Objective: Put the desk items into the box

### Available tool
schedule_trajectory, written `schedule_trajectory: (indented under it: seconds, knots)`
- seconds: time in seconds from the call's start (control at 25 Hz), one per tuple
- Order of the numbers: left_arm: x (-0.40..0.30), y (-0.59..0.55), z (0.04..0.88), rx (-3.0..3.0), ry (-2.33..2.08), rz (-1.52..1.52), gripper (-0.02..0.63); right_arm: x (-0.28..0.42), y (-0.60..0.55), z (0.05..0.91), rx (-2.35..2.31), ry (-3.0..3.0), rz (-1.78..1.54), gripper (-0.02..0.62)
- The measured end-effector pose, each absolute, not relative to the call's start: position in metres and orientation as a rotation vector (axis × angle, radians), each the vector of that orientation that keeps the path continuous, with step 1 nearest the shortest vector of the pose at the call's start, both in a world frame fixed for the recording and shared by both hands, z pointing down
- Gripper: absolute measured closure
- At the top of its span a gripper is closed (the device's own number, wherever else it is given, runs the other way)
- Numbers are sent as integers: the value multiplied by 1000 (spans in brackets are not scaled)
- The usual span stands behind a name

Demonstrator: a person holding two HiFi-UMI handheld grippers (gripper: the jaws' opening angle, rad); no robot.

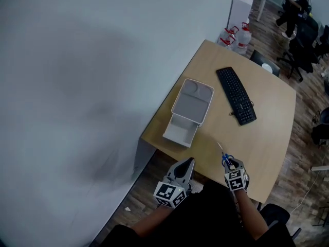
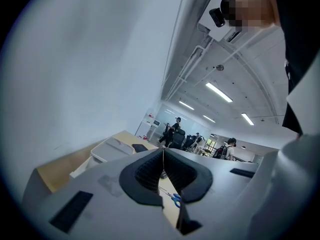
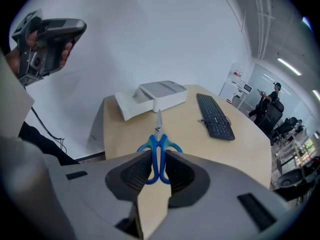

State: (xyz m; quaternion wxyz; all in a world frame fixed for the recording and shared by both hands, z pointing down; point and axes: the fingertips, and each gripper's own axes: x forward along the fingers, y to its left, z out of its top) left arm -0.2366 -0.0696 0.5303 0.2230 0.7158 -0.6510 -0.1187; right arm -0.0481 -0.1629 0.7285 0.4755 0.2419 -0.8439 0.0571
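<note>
Tabletop (image 1: 267, 117): smooth, light wood grain, rounded corner, set against a white wall.

Box (image 1: 180, 134): pale grey, matte, rectangular with rounded corners. It is placed near the wall-side edge.

Keyboard (image 1: 236, 95): black, slim, laid right of the box and apart from it.

Left gripper (image 2: 163, 156): the ribbed dark fingers are pressed together.

Right gripper (image 3: 159, 159): the fingers are clamped on the blue plastic handles of the scissors (image 3: 158, 121). The scissors are held above the near tabletop edge, with the steel blades pointed toward the box and well apart from it.
</note>
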Motion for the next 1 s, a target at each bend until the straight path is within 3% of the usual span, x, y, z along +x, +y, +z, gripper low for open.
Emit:
schedule_trajectory:
  seconds: [0.6, 1.0]
  knots:
    - [-310, -38, 538, 1832, -1966, -349, 591, -224, -164, 718, 325, -2196, 17, 454]
    - [-361, -54, 550, 1702, -2022, -279, 591, -290, -191, 758, 250, -2161, 58, 454]
